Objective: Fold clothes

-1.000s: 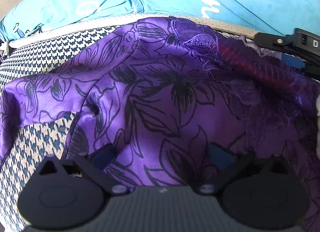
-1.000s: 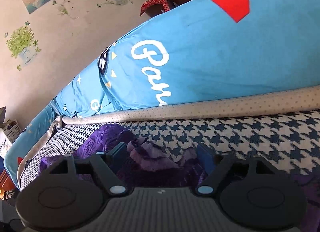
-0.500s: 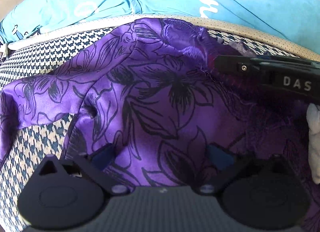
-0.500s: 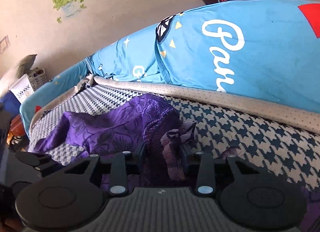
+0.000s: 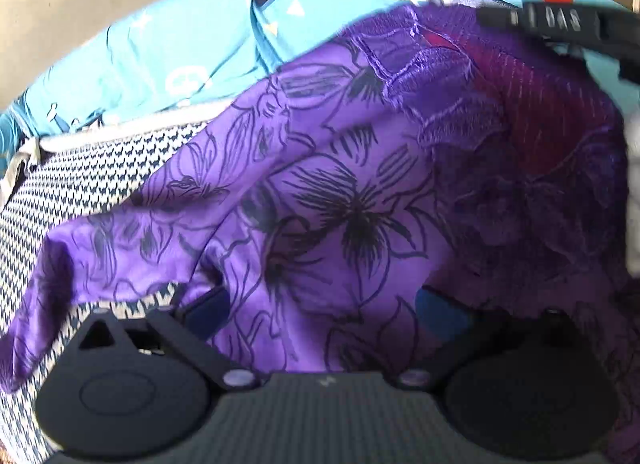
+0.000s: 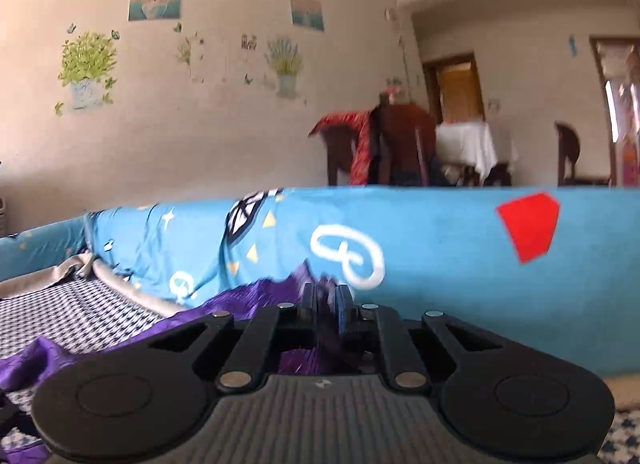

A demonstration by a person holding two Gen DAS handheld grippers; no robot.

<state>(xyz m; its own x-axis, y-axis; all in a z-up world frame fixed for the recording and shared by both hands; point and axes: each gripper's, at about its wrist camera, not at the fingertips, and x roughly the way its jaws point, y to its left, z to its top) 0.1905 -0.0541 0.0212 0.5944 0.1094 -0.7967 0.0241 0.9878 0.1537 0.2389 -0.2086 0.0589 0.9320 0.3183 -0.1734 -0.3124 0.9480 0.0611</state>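
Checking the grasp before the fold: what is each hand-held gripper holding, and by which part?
The right hand-held gripper is shut on the purple garment at its lace-trimmed top edge. The left hand-held gripper is open, holding nothing.

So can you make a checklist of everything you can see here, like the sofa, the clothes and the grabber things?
Surface: sofa seat with a checked cover, blue sheet over the backrest.
Job's things: purple flowered garment, partly lifted off the seat, one end draped on it.
Clutter: nothing seen on the seat.
Grippers: right gripper shut on the garment's top edge; left gripper open, fingers either side of the cloth.
Cables: nothing seen.
Surroundings: wall with plant stickers and pictures, wooden chairs, white-clothed table, doorway.
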